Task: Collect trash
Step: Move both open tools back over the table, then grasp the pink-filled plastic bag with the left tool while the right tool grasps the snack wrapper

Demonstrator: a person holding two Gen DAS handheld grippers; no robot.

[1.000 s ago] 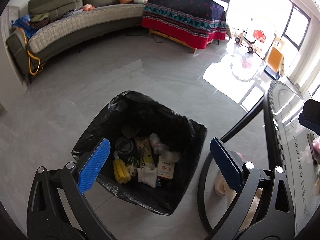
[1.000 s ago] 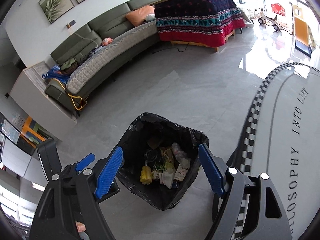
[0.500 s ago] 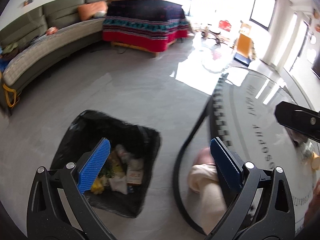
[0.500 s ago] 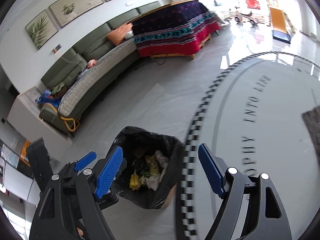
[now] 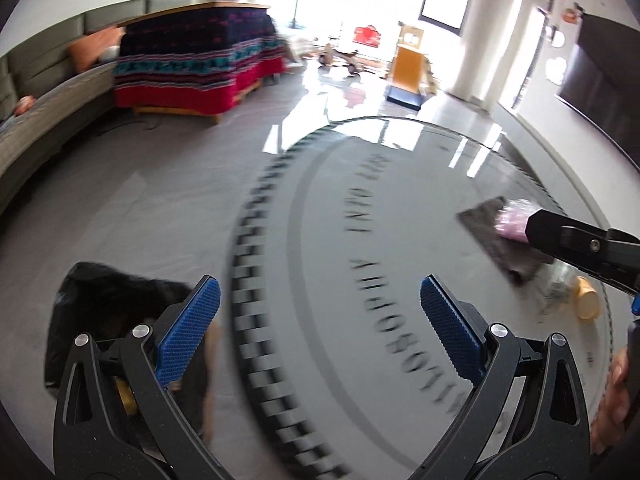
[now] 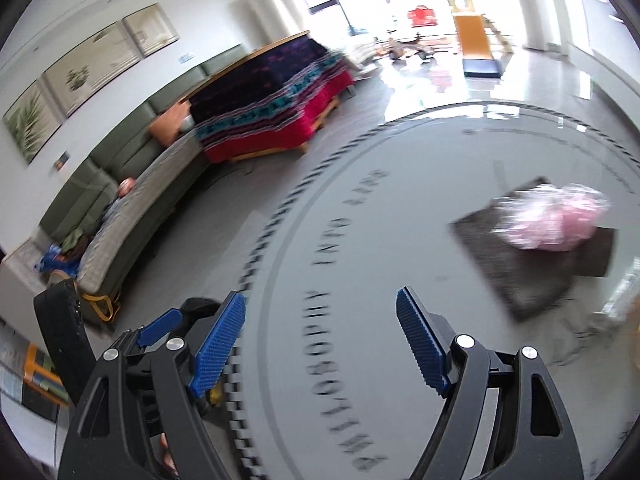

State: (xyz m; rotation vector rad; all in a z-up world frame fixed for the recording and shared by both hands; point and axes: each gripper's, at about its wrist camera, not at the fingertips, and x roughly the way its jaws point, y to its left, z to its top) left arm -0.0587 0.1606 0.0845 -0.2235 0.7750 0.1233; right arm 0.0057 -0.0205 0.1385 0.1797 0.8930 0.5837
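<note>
Both grippers have swung away from the bin (image 5: 116,308) and now sit over the round table (image 5: 360,420), the landmark here; the bin lies just beside its left edge; the left gripper (image 5: 320,332) and right gripper (image 6: 320,344) stand spread, empty; on the table's far right, pink crumpled trash (image 6: 556,216) rests on a dark mat (image 6: 520,272).

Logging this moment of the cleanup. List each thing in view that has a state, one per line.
Left gripper: open, nothing between the fingers.
Right gripper: open, empty.
Trash bin: black liner open, on the floor beside the table.
Pink bag: crumpled, lying on the dark mat.
</note>
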